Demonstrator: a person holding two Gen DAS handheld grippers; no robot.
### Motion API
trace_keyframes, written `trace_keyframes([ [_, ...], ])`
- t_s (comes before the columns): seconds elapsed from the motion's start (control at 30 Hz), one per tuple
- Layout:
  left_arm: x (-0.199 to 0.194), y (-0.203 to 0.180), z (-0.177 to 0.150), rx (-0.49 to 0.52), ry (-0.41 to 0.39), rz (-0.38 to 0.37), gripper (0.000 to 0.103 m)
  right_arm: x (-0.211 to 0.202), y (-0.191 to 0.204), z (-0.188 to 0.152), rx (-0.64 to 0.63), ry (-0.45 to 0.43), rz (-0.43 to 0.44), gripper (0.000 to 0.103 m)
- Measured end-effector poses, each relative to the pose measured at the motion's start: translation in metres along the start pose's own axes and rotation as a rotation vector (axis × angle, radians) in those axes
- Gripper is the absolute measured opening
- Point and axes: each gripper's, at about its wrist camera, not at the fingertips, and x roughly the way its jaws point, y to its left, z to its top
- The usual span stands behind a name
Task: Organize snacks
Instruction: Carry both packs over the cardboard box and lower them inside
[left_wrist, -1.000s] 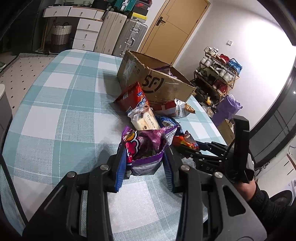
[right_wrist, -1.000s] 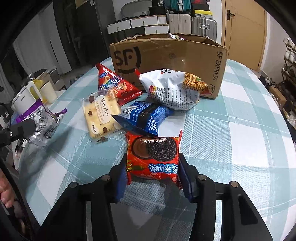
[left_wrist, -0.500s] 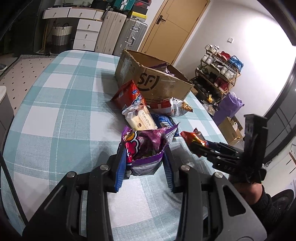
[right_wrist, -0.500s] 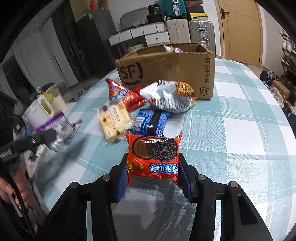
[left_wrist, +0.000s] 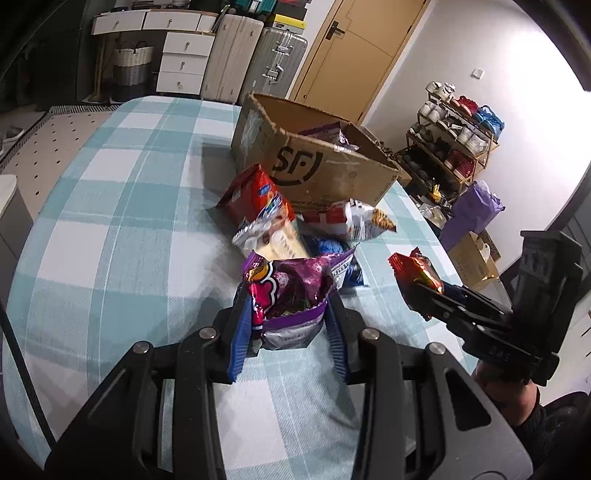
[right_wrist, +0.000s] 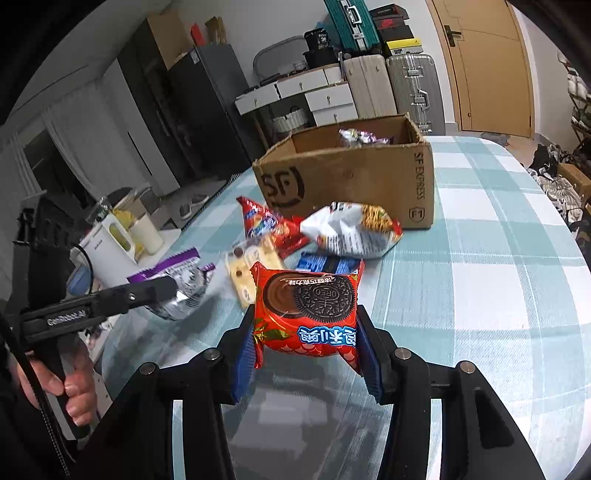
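Note:
My left gripper (left_wrist: 290, 334) is shut on a purple snack bag (left_wrist: 291, 291), held just above the checked tablecloth. My right gripper (right_wrist: 306, 354) is shut on a red Oreo packet (right_wrist: 308, 314), lifted off the table; in the left wrist view that red Oreo packet (left_wrist: 415, 271) and the right gripper (left_wrist: 424, 291) show at the right. In the right wrist view the left gripper (right_wrist: 173, 291) holds the purple snack bag (right_wrist: 177, 278) at the left. An open cardboard box (left_wrist: 325, 166), also the cardboard box (right_wrist: 354, 177), stands beyond the loose snacks and holds a purple packet (right_wrist: 360, 138).
Loose on the cloth between me and the box lie a red bag (right_wrist: 269, 225), a white noodle bag (right_wrist: 354, 232), a pale biscuit pack (right_wrist: 247, 269) and a blue packet (right_wrist: 325, 264). A white kettle (right_wrist: 107, 247) stands off the table's left edge. Suitcases and drawers line the far wall.
My right gripper has risen with the Oreo packet, off the table and tilting up toward the box. The left gripper has drifted forward a little with the purple bag.

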Motion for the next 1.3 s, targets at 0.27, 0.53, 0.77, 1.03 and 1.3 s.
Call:
trace_keyframes([
  [0.27,0.012,-0.02,0.032,0.029,-0.032,-0.014,0.034,-0.01,0.0,0.028,-0.034,-0.064,0.043,0.049],
  [0.53,0.016,-0.041,0.081,0.088,-0.079,-0.008,0.034,-0.02,-0.001,0.072,-0.079,-0.133,0.044,0.049],
  [0.77,0.024,-0.05,0.128,0.12,-0.087,0.003,0.034,-0.014,-0.001,0.112,-0.129,-0.144,0.029,0.049],
  [1.03,0.044,-0.052,0.181,0.133,-0.078,0.028,0.034,-0.001,-0.004,0.164,-0.149,-0.16,0.034,0.049],
  [1.3,0.072,-0.053,0.225,0.148,-0.052,0.03,0.034,0.027,-0.018,0.206,-0.144,-0.131,0.029,0.049],
])
